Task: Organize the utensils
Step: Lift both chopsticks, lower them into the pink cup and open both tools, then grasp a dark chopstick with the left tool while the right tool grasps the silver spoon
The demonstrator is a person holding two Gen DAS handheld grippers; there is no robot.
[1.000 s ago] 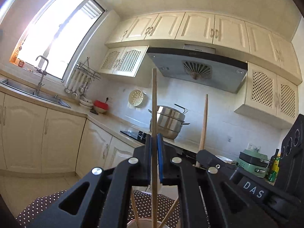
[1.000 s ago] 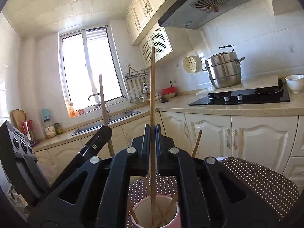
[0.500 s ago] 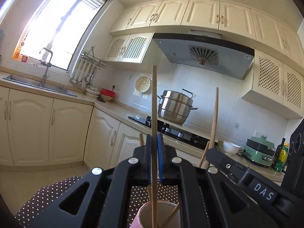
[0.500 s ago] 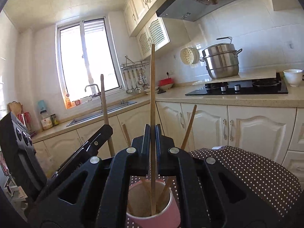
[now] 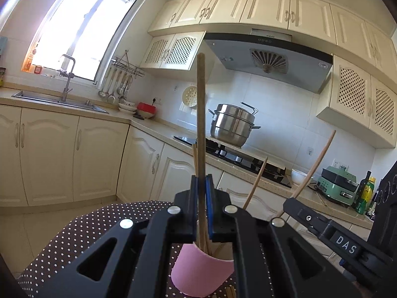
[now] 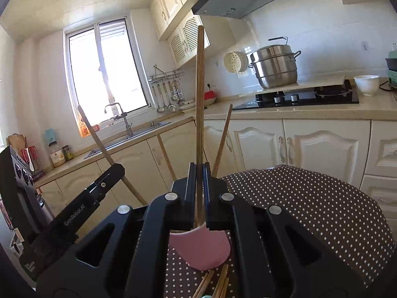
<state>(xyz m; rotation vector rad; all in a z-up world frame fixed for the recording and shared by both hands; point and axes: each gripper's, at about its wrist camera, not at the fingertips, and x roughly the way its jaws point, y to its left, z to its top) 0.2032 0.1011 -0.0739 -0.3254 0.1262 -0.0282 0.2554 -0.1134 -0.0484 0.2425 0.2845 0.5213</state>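
Observation:
My left gripper (image 5: 201, 181) is shut on an upright wooden chopstick (image 5: 201, 124) whose lower end reaches into a pink cup (image 5: 198, 270) on the polka-dot table (image 5: 86, 231). My right gripper (image 6: 199, 168) is shut on another upright chopstick (image 6: 199, 99), its lower end also inside the pink cup (image 6: 201, 250). Other chopsticks lean out of the cup (image 6: 223, 139). More loose chopsticks (image 6: 213, 285) lie on the table in front of the cup. Each view shows the other gripper at its side with its stick.
Behind the table (image 6: 310, 203) run cream kitchen cabinets (image 5: 62, 154) with a sink (image 5: 57, 98), a black hob (image 6: 307, 96) bearing a steel pot (image 5: 233, 124), a white bowl (image 6: 366, 84) and a green appliance (image 5: 337, 186). Bottles (image 5: 364, 191) stand at the right.
Both grippers have sunk with their chopsticks, whose lower ends now sit deeper in the pink cup. The cup shows more from the side, and the kitchen has shifted upward in both views.

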